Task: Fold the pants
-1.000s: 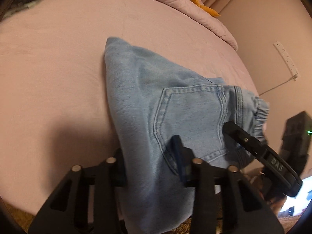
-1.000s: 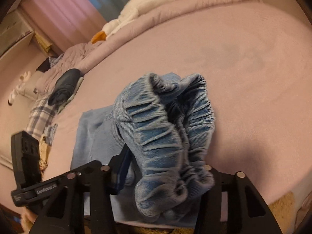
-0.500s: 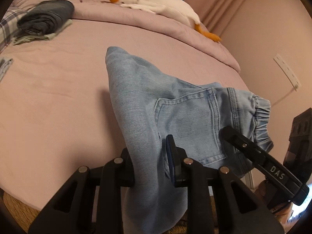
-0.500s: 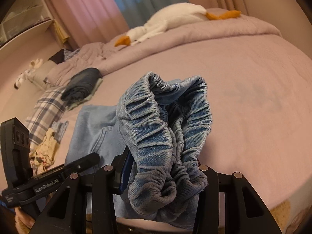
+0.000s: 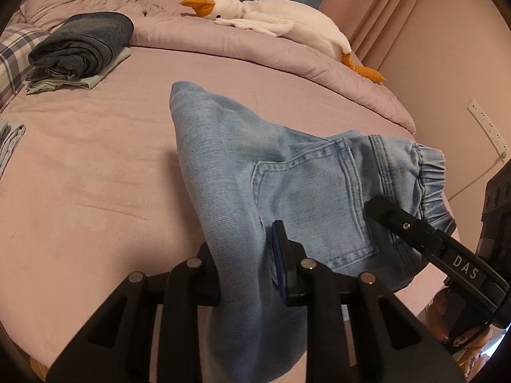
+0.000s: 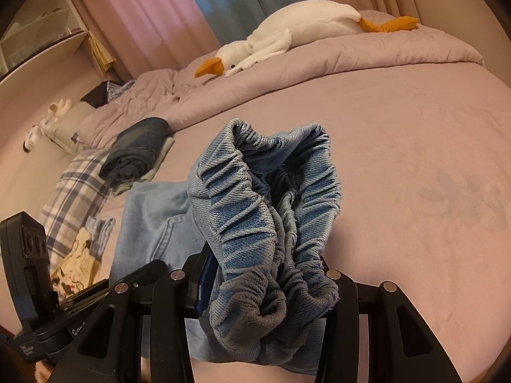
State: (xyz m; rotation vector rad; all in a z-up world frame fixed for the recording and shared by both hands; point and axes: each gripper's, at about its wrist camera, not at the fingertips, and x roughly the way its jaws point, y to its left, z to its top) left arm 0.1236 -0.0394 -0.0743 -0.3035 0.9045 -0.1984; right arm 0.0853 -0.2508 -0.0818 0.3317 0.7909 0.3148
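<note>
Gripping pants (image 5: pixel 242 172), waistband (image 6: pixel 255 210) right-view only

I see a pink bed (image 5: pixel 95 191) filling most of both views. White goose plush (image 5: pixel 274 19) with orange beak lies on the rumpled quilt (image 5: pixel 287 63) at the top of the left-wrist frame. Dark folded clothes (image 5: pixel 83 41) sit on a pale green piece, upper left. Plaid fabric (image 6: pixel 76 185) at left edge of the right-wrist frame, patterned cloth (image 6: pixel 76 265) just below it. Wall socket strip (image 5: pixel 485 127) at right edge. Curtains (image 6: pixel 153 16) behind.
</note>
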